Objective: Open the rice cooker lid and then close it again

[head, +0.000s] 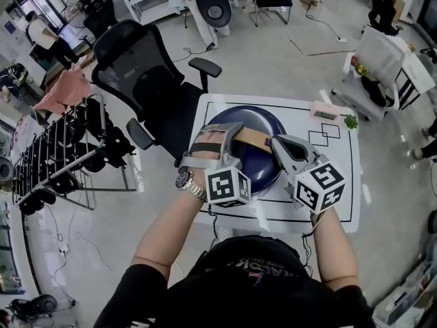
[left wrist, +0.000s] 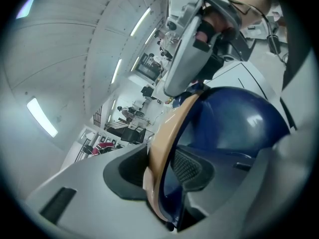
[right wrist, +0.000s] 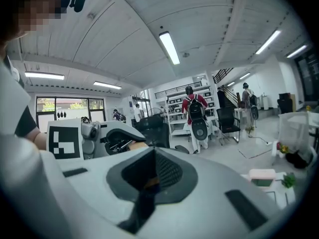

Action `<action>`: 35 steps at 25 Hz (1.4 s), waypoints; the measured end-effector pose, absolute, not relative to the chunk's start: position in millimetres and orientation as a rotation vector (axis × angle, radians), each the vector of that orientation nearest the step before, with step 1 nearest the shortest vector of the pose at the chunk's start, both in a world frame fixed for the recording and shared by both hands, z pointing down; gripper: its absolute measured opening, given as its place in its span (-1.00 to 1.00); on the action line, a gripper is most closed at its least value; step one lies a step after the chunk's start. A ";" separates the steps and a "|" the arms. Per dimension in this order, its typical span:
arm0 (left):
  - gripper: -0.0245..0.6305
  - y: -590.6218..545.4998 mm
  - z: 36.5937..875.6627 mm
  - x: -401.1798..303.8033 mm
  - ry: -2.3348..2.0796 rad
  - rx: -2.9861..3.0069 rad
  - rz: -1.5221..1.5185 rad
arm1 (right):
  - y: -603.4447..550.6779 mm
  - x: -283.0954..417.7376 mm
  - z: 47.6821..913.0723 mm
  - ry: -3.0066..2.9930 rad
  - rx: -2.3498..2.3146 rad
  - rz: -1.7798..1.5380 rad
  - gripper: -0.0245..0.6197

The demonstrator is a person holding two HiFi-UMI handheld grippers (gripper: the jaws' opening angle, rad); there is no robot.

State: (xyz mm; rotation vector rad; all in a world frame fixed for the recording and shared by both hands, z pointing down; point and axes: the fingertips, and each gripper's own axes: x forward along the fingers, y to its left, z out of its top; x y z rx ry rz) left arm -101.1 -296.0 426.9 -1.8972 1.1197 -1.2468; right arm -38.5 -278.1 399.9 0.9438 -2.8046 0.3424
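The left claw (left wrist: 162, 176) is clamped on the tan handle (left wrist: 172, 128), which arcs over the navy rice cooker (left wrist: 234, 118). The right claw (right wrist: 148, 182) is drawn to a narrow slit with a sliver of tan in it, at the handle's other end. The cooker, lid down, sits inside a black outline toward the far left of the white tabletop (head: 341, 183). The right half lies bare up to a pink box (head: 326, 109) at the far edge. A black office chair (head: 147, 80) crowds the left corner; open floor lies beyond.
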 end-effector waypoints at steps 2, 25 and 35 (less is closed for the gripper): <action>-0.50 -296.0 430.2 -99.1 1.113 -1.885 -1.257 | -278.3 -36.4 404.9 -2.802 0.940 0.360 -0.92; -0.47 -294.3 446.8 -89.4 1.099 -1.813 -1.350 | -276.1 -25.5 431.8 -2.810 0.880 0.455 -0.92; -0.47 -292.9 447.1 -90.4 1.136 -1.750 -1.344 | -274.9 -25.2 432.1 -2.846 0.804 0.486 -0.92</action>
